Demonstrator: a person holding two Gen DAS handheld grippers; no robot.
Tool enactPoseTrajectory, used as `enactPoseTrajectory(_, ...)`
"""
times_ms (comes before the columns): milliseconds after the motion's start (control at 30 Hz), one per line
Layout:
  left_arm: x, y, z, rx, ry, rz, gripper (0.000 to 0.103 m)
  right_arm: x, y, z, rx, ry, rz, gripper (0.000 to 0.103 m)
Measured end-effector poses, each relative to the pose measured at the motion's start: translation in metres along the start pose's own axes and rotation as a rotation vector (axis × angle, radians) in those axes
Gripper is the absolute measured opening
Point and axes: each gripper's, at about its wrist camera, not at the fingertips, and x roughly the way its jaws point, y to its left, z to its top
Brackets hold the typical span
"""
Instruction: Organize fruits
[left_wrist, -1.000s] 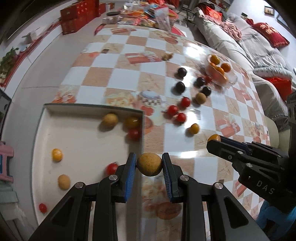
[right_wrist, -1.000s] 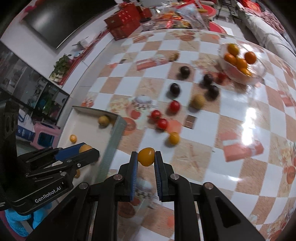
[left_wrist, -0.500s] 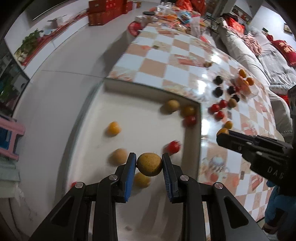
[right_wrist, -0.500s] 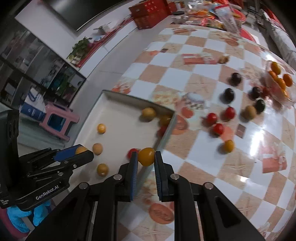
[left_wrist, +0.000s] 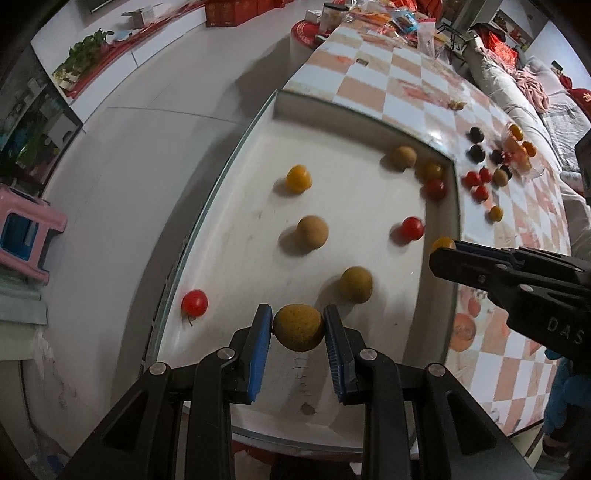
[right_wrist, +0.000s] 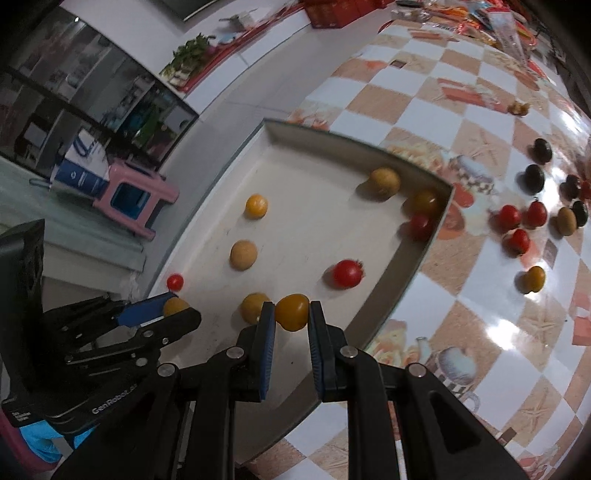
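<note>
checkered table (right_wrist: 480, 325), white tray (left_wrist: 258, 122) beneath both fingertips: left gripper (left_wrist: 298, 326) clamps a round brown fruit (left_wrist: 298, 326); right gripper (right_wrist: 291, 312) pinches an orange tomato (right_wrist: 291, 312), long axis upright between pads.

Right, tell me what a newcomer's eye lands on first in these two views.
First, the two loaded grippers over the white tray: the left gripper pinches a round tan fruit, the right gripper a small orange tomato. Next, the tray's scatter of red, orange and tan fruits. Then the checkered tablecloth beside it, where red tomatoes and dark fruits cluster.
</note>
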Motion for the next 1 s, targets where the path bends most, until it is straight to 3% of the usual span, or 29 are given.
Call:
enactPoseTrajectory(667, 0.03, -0.002, -0.003, 0.008, 0.038, 0.041, 0.031, 0.047, 0.002, -0.002, -0.066, 0.112, -0.121, 0.021)
enactPoseTrajectory(700, 0.032, -0.003, -0.003, 0.009, 0.045, 0.042, 0.031, 0.046, 0.001, -0.002, -0.063, 0.114, -0.119, 0.022)
enactPoseTrajectory(733, 0.033, -0.003, -0.003, 0.012, 0.05, 0.042, 0.039, 0.046, 0.0, -0.001, -0.061, 0.114, -0.119, 0.025)
enactPoseTrajectory(767, 0.033, -0.003, -0.004, 0.018, 0.051, 0.053, 0.05, 0.046, 0.0, 0.0, -0.058, 0.113, -0.119, 0.036)
enactPoseTrajectory(800, 0.032, -0.004, -0.003, 0.018, 0.042, 0.065, 0.072, 0.045, 0.001, 0.0, -0.057, 0.109, -0.111, 0.044)
enactPoseTrajectory(867, 0.024, -0.005, -0.005, 0.031, -0.004, 0.092, 0.076, 0.042, 0.001, 0.001, -0.048, 0.097, -0.092, 0.054)
enactPoseTrajectory(1000, 0.023, -0.006, -0.002, 0.035, 0.008, 0.084, 0.076, 0.035, 0.002, 0.005, -0.037, 0.086, -0.077, 0.068)
